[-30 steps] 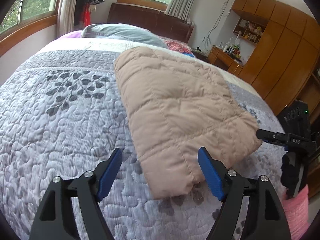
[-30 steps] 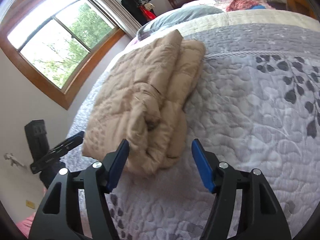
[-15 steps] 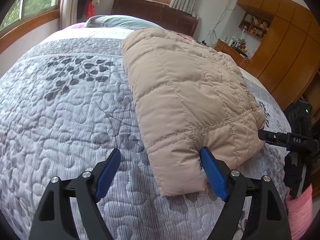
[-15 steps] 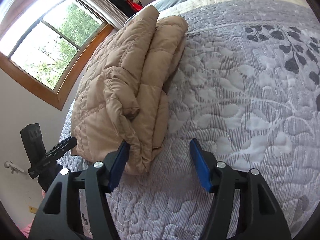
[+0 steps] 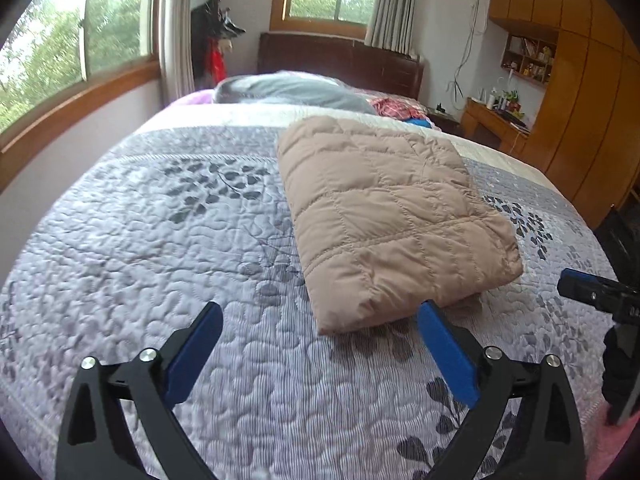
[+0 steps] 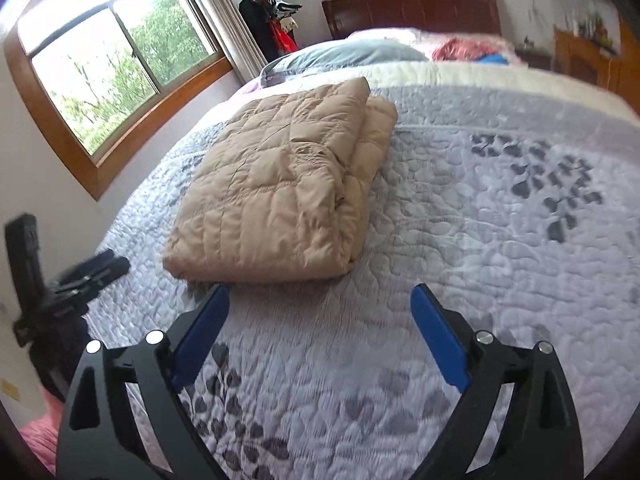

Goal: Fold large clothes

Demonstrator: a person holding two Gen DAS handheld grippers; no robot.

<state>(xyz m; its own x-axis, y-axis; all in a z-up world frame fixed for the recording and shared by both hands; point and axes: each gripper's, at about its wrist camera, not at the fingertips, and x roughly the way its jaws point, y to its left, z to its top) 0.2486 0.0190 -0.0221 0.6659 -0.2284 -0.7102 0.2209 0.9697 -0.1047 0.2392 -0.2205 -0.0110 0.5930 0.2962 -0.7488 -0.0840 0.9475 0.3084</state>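
A beige quilted puffer jacket (image 5: 392, 216) lies folded into a thick rectangle on the grey leaf-patterned bedspread (image 5: 160, 240). It also shows in the right wrist view (image 6: 288, 196), with stacked layers along its right side. My left gripper (image 5: 320, 328) is open and empty, just short of the jacket's near corner. My right gripper (image 6: 320, 308) is open and empty, just short of the jacket's near edge, apart from it. The other gripper shows at the right edge of the left wrist view (image 5: 596, 292) and at the left edge of the right wrist view (image 6: 80, 280).
A grey pillow (image 5: 288, 90) and red and blue clothes (image 5: 400, 110) lie at the head of the bed by the dark headboard (image 5: 340, 64). Windows line the left wall. Wooden cabinets (image 5: 576, 100) and a desk stand at the right. A coat stand (image 6: 272, 12) is in the corner.
Both grippers have pulled back from the jacket and tilted up. The jacket's near corner was between the left jaws and beside the right jaws; now it lies beyond both.
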